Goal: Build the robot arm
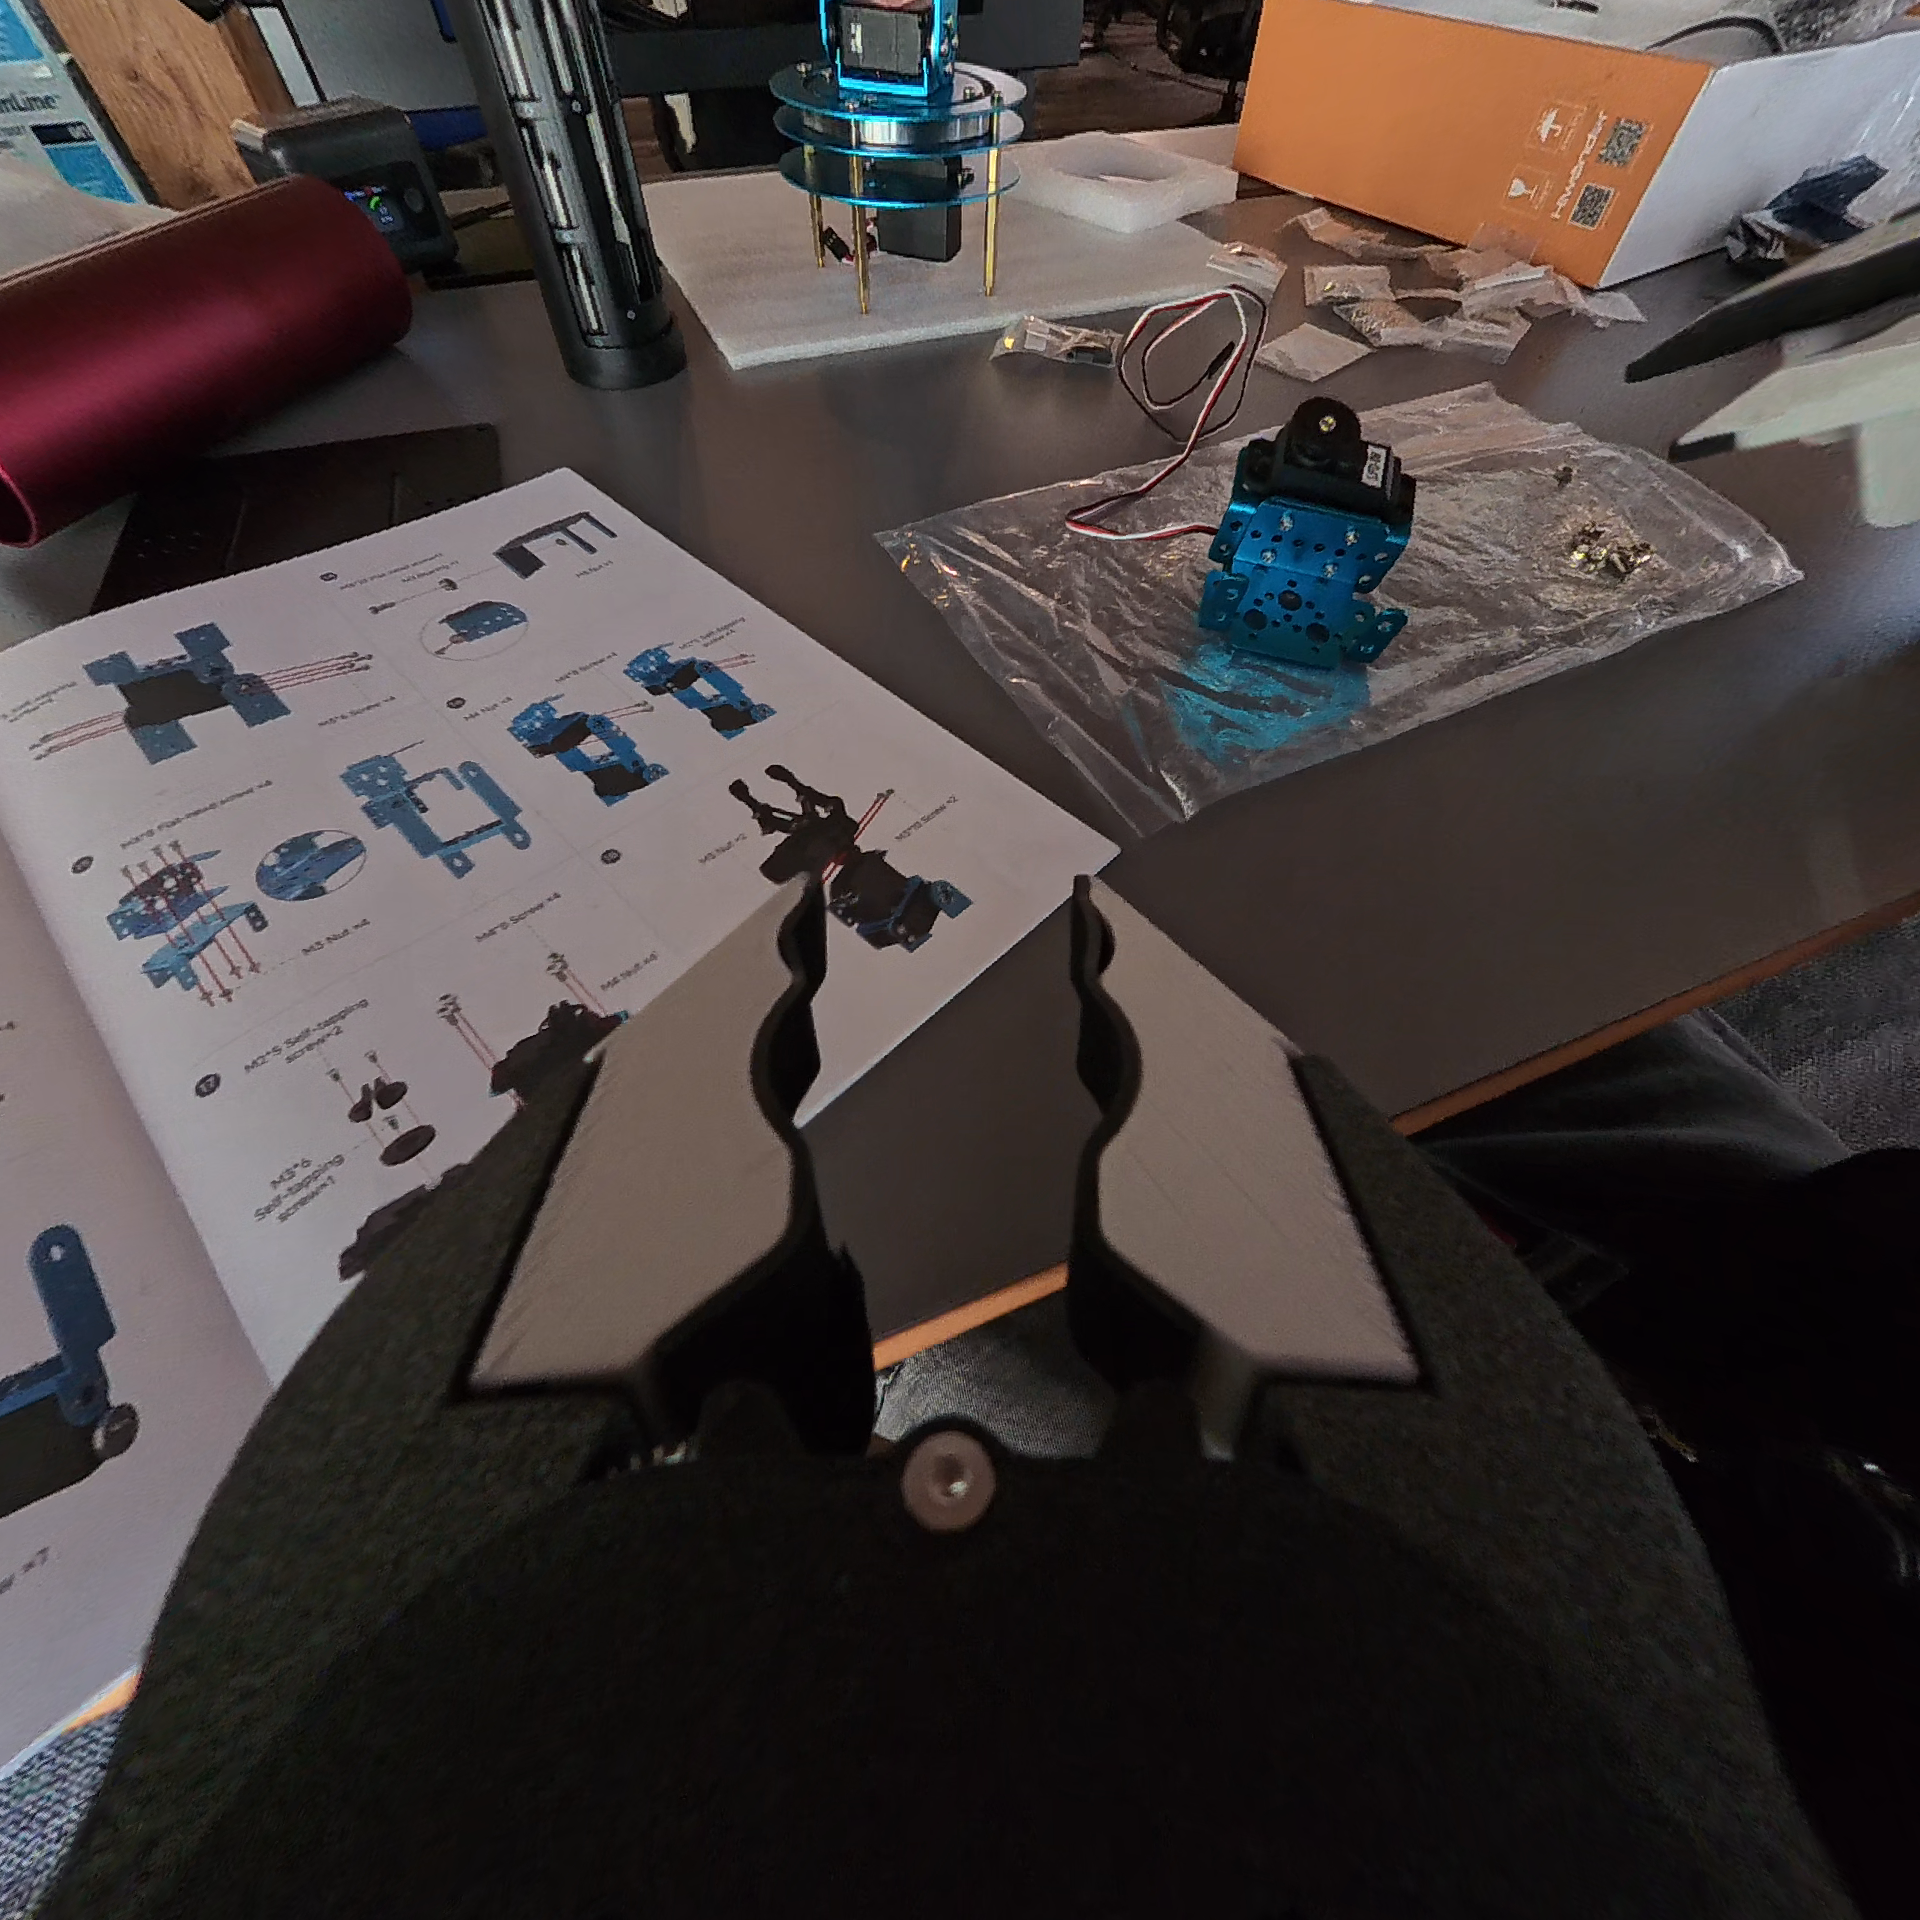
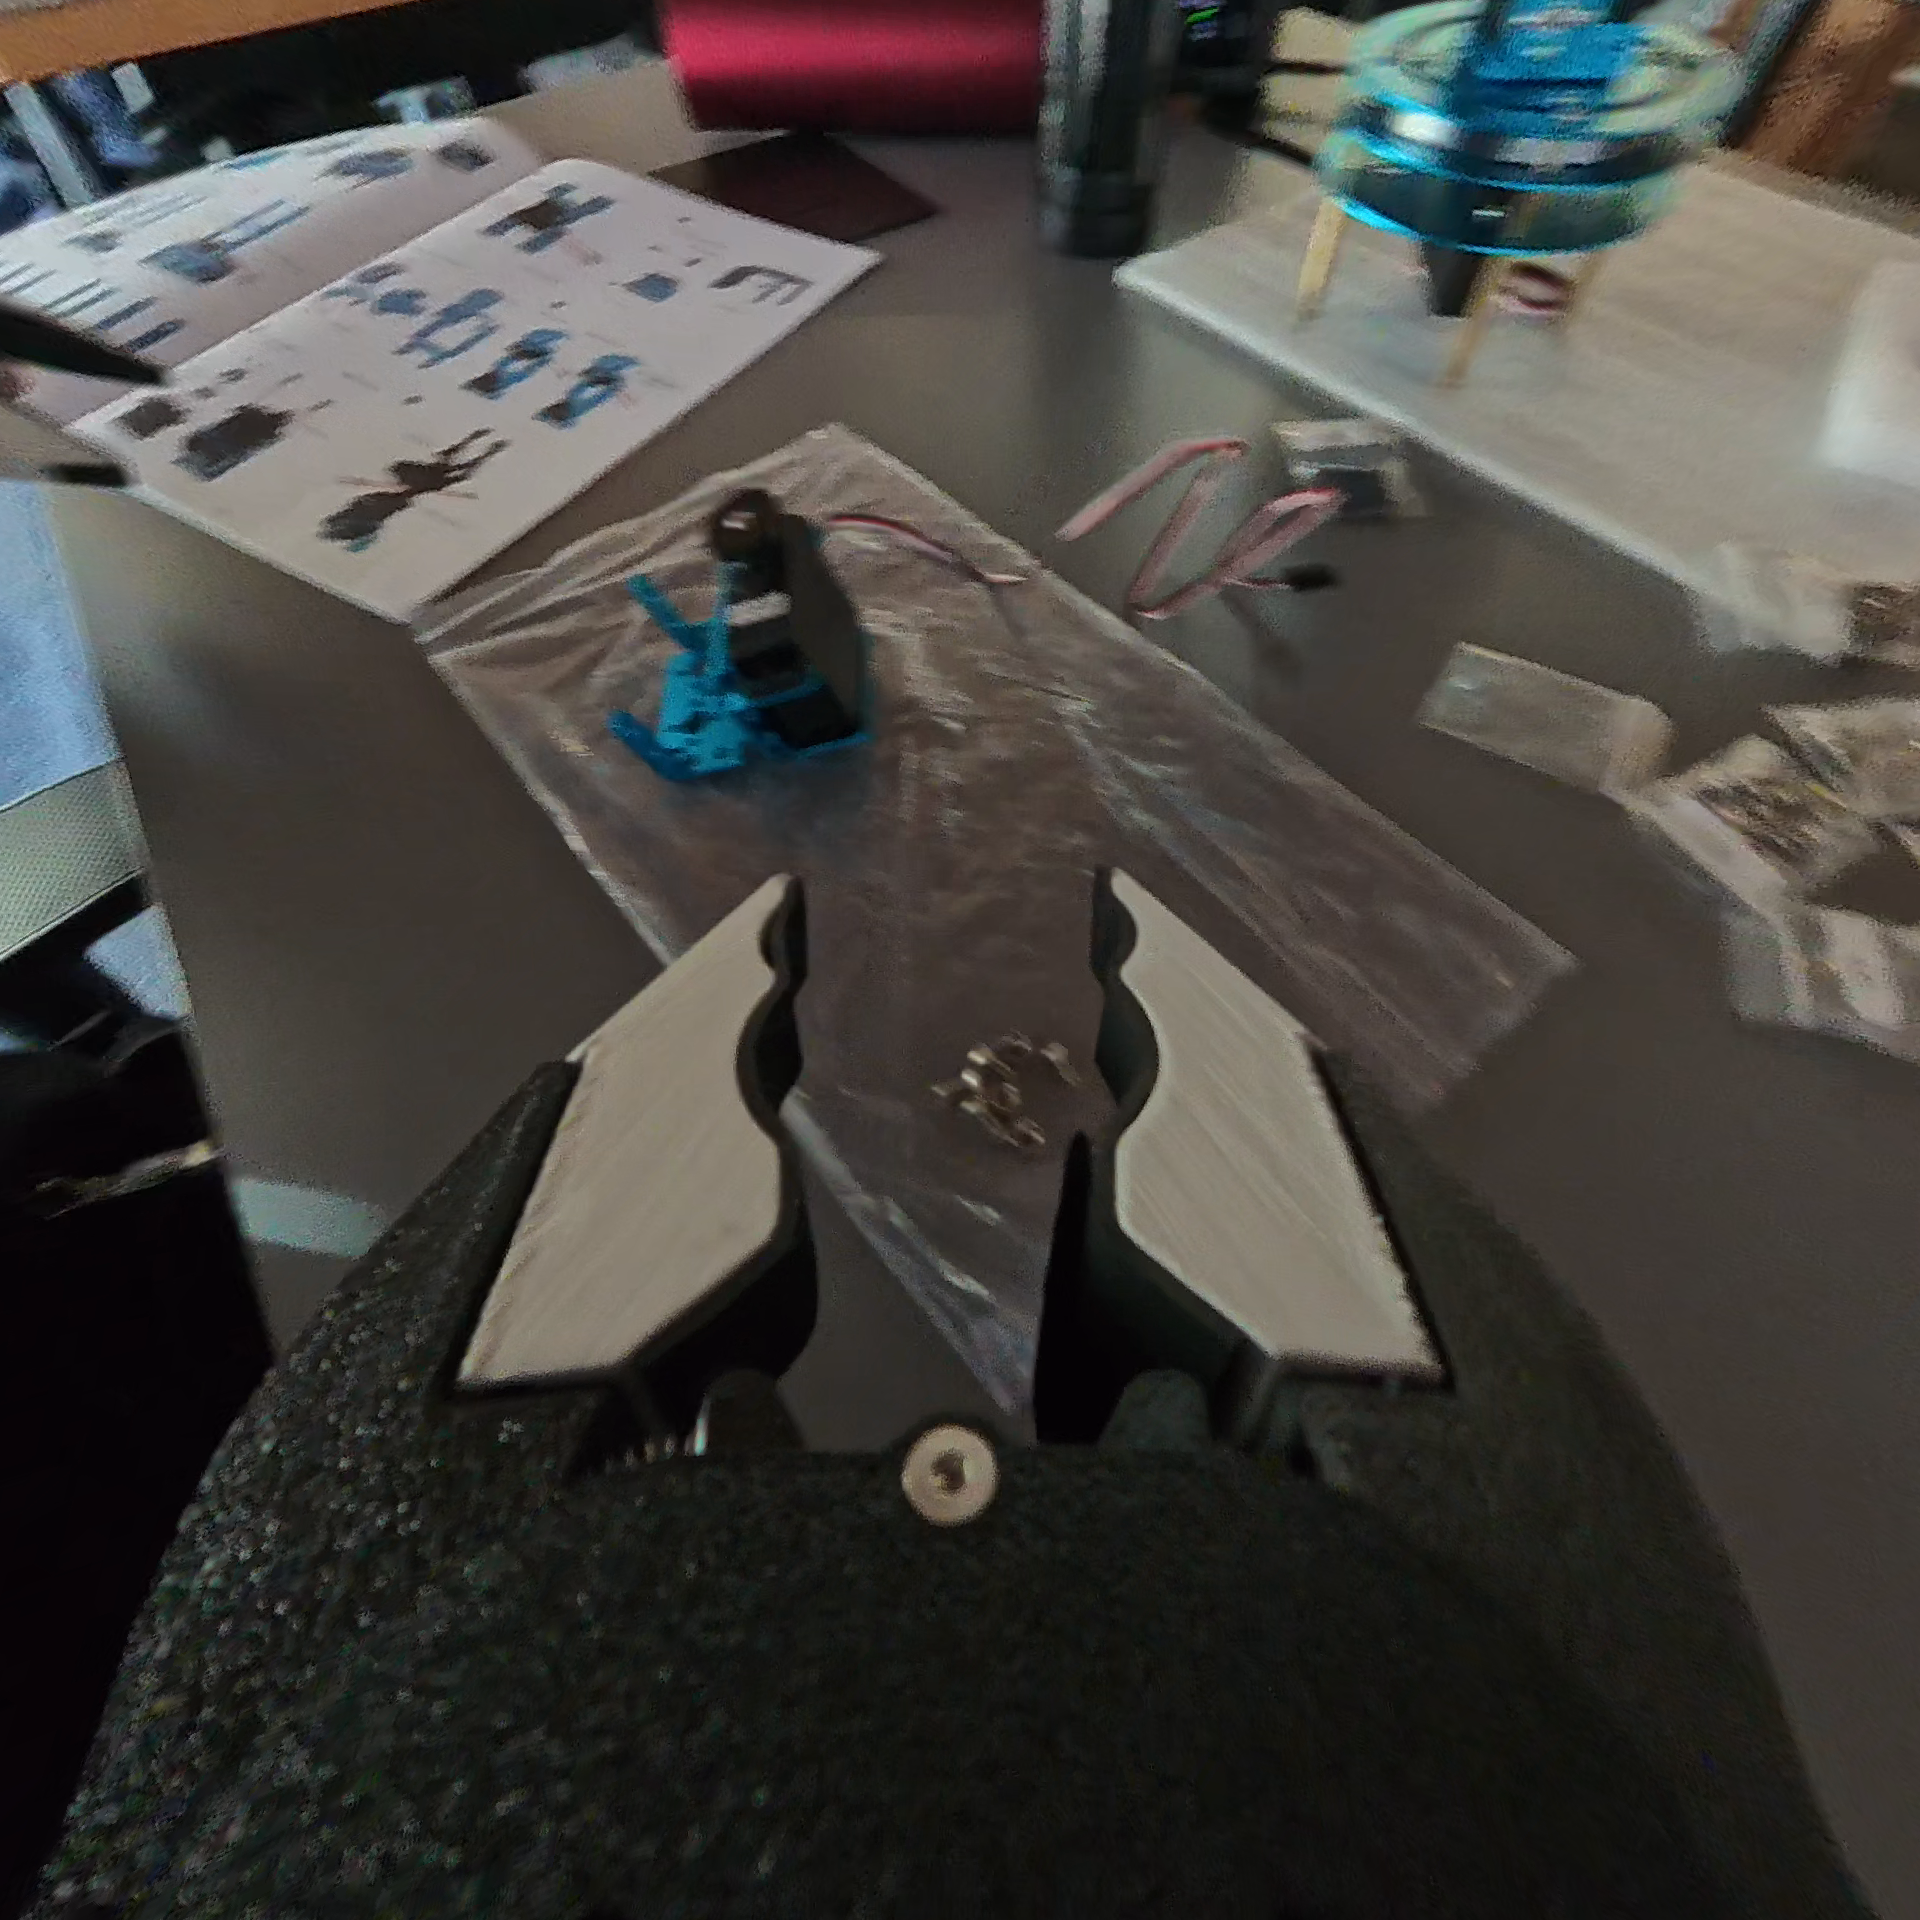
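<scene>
Both wrist views look down along their fingers from opposite sides, sharing the blue bracket [image 1: 1299, 582] [image 2: 717, 696].

Left claw [image 1: 948, 904]: we see both fingers spread, a clear gap between the wavy black pads, nothing gripped. Silver finger faces angle outward from the black textured body; the pivot screw sits centred just behind the gap. The view is sharp.

Right claw [image 2: 948, 899]: same pose, fingers apart, pads not touching each other, nothing pinched between the tips. Body tilted forward and down. The view is motion-blurred.

Cross-check: the right claw's dark finger edge shows at the far right of the left wrist view, and a dark tip, probably the left claw, at the far left of the right wrist view. The two are well apart.
</scene>
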